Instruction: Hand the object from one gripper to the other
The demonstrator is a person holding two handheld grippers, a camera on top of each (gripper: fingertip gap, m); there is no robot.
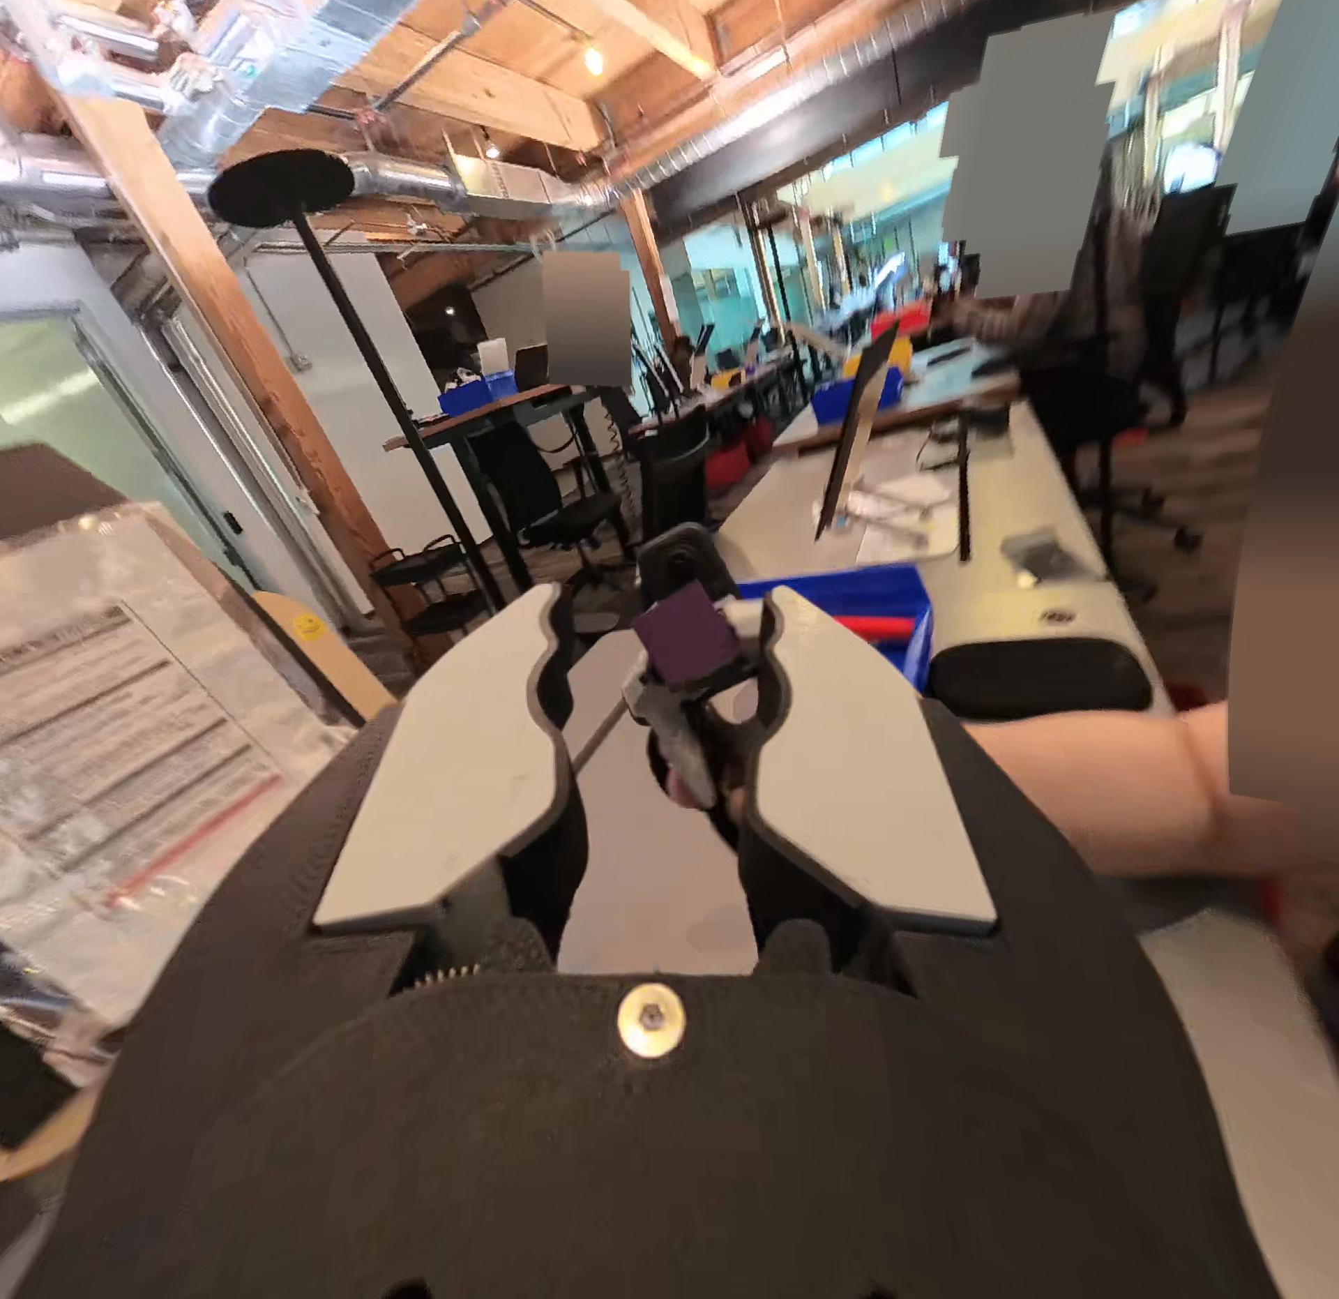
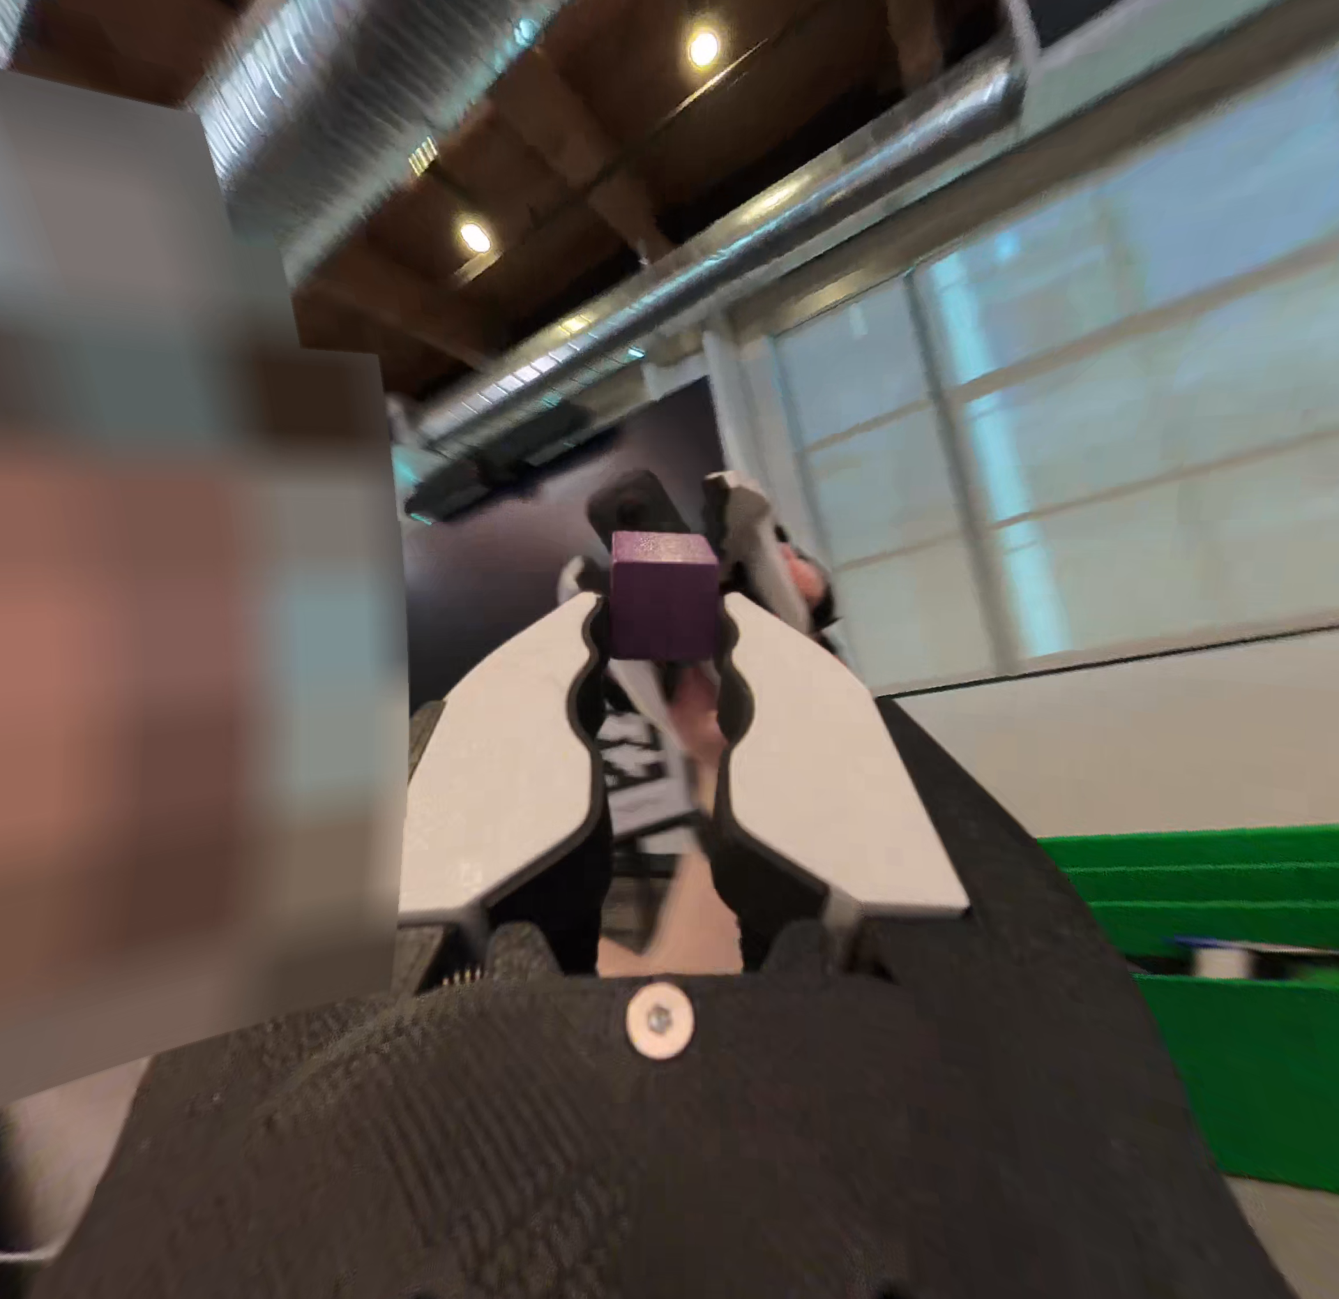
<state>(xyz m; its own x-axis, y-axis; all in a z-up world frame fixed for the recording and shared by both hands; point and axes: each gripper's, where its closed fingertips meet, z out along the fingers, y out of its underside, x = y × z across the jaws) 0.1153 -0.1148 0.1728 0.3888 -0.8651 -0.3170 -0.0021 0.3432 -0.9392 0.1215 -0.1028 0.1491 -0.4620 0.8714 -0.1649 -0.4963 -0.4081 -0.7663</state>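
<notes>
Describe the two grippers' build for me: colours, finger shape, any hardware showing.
The left gripper and right gripper are built alike: a black, ribbed-textured body, two broad light-grey fingers with wavy black inner edges, and a silver screw centred on the body. Small gear teeth show by one finger's base. No cables or sleeves are visible.

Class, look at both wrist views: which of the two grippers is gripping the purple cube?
The right gripper: its fingertips press the purple cube from both sides. The left gripper is spread wide, its fingertips apart around the cube without clamping it.
</notes>
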